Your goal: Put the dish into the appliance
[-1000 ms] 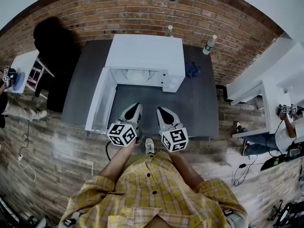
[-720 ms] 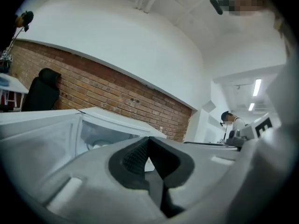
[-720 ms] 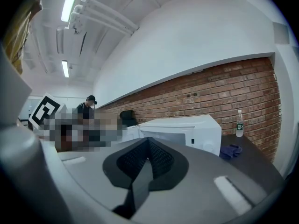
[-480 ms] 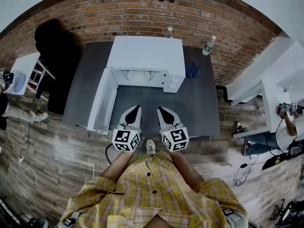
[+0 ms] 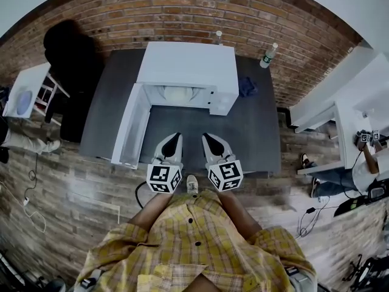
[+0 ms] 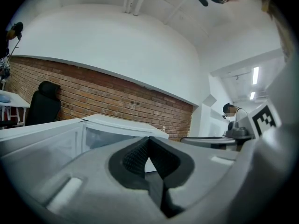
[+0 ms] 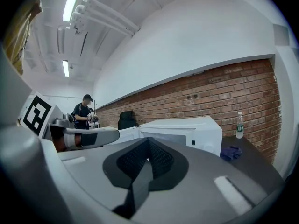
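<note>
A white microwave stands at the back of a dark table, its door swung open to the left. Inside the cavity a pale round dish shows dimly. My left gripper and right gripper hover side by side over the table's front, short of the opening, both pointing at it. Both are shut with nothing between the jaws. The left gripper view shows the door and the microwave ahead. In the right gripper view the microwave lies ahead, with the left gripper beside it.
Two bottles stand at the table's back edge, and a blue cloth lies right of the microwave. A black chair is at the left, against the brick wall. White tables and a person are at the right.
My left gripper has rolled and its marker cube has shifted slightly right and toward me. The right gripper has stayed put. The person at the far left has dropped out of view.
</note>
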